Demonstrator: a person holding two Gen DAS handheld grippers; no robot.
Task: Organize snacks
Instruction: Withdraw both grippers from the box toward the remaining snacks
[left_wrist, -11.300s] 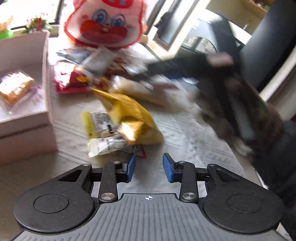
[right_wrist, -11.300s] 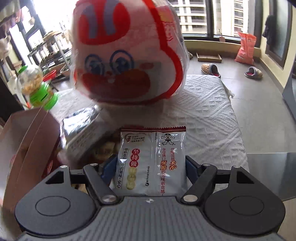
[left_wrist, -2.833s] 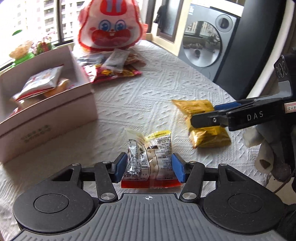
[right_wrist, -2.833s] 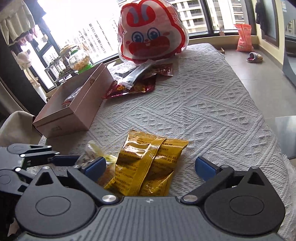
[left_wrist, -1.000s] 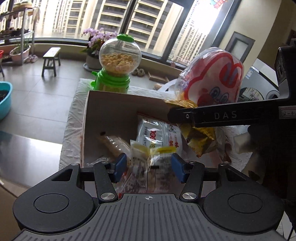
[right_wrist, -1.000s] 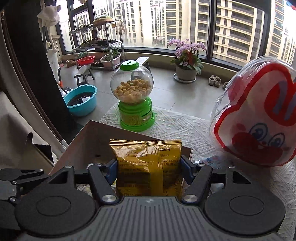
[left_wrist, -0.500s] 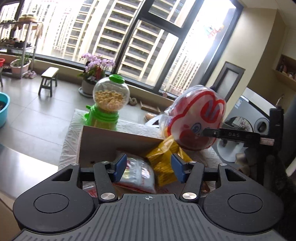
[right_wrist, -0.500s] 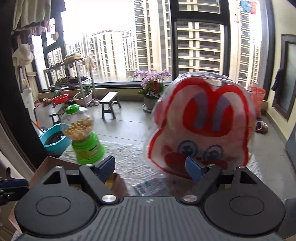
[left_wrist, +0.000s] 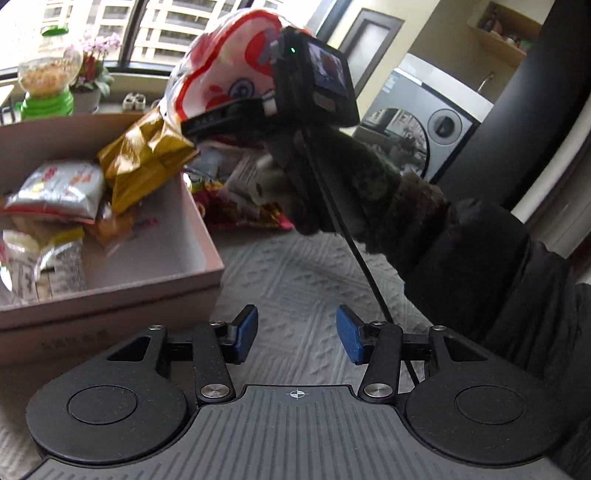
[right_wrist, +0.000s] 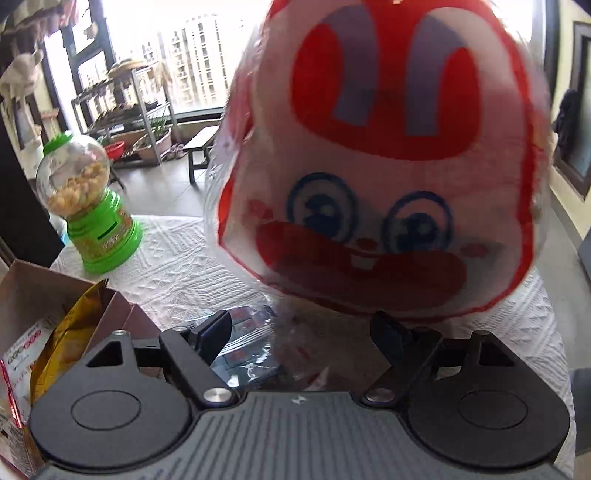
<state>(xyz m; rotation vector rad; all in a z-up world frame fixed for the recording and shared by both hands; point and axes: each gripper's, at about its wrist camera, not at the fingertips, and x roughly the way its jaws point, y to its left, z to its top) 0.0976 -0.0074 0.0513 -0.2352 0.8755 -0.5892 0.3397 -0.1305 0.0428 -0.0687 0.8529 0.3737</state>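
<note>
My left fingers (left_wrist: 246, 334) carry blue pads and have nothing between them; the left gripper (left_wrist: 295, 334) is narrowing its gap over bare white textured cloth (left_wrist: 295, 280) that covers the surface. My right gripper (right_wrist: 299, 338) stands with its fingers (right_wrist: 212, 332) spread wide, holding nothing, low over a small pile of clear and dark wrapped snack packets (right_wrist: 247, 347) that lie between them without being pressed.

Through the left camera I see the pink cardboard box (left_wrist: 122, 291) just left of my gripper, its near corner close to the left finger. Inside it lie a silver and white packet with red print (left_wrist: 55, 192), a clear packet with a yellow band (left_wrist: 40, 254), and a gold foil snack bag (left_wrist: 144, 162) leaning against the far right wall with its top poking above the rim. The right gripper's black body (left_wrist: 314, 88) hangs beyond the box, held by a hand in a dark fuzzy glove (left_wrist: 351, 184), with a cable trailing down from it.

Right in front of my right camera looms the big rabbit-face bag (right_wrist: 380, 177), red and white with blue eyes, resting on the cloth just behind the loose packets. More red and yellow packets (left_wrist: 247, 214) lie at its foot beside the box. A green gumball-style dispenser (right_wrist: 92, 210) filled with yellow pieces stands on the far left corner of the surface, behind the box.
</note>
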